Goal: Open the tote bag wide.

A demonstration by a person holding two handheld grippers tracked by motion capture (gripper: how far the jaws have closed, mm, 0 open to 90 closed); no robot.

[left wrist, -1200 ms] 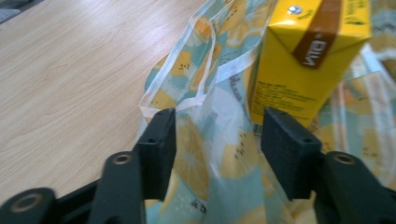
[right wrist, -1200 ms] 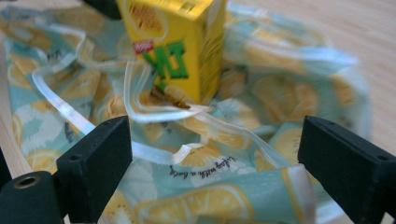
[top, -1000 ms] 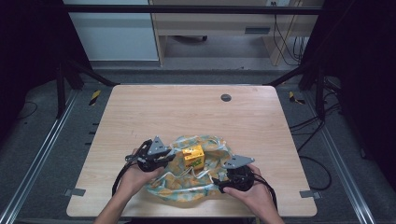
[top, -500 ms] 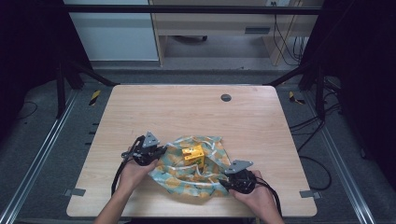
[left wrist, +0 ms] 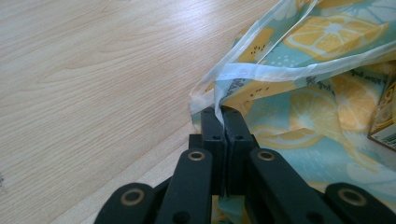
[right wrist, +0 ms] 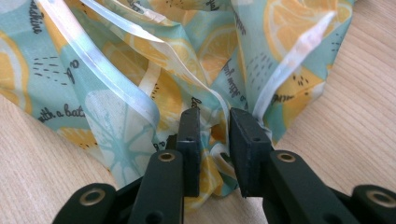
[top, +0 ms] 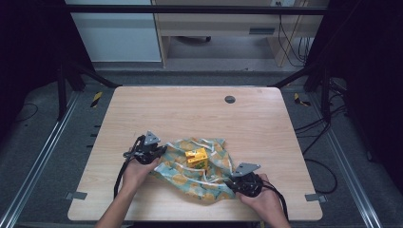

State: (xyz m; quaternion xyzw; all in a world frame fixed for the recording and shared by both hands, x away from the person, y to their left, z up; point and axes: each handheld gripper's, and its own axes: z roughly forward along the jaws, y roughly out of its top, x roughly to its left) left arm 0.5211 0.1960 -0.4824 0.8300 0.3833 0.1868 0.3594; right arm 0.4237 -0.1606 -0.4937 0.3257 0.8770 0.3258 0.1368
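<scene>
A lemon-print plastic bag [top: 209,183] lies crumpled on the wooden table [top: 190,114], with a small yellow box [top: 196,157] resting on it. My left gripper [top: 159,151] is at the bag's left edge. In the left gripper view, the left gripper [left wrist: 223,112] is shut on the bag's white hem [left wrist: 261,72], and the box [left wrist: 385,116] shows at the far right. My right gripper [top: 233,183] is at the bag's near right corner. Its jaws [right wrist: 215,116] have just been closing. A gap still shows between them, with folds of the bag [right wrist: 140,56] in it.
A round dark grommet [top: 230,99] sits in the table's far middle. Both hands are close to the table's front edge. Metal frame rails run along the left and right sides. Cables lie on the floor at the right.
The left gripper has shifted a little to the left with the bag's edge. The bag lies flatter and more spread out than a second ago. The right gripper has hardly moved.
</scene>
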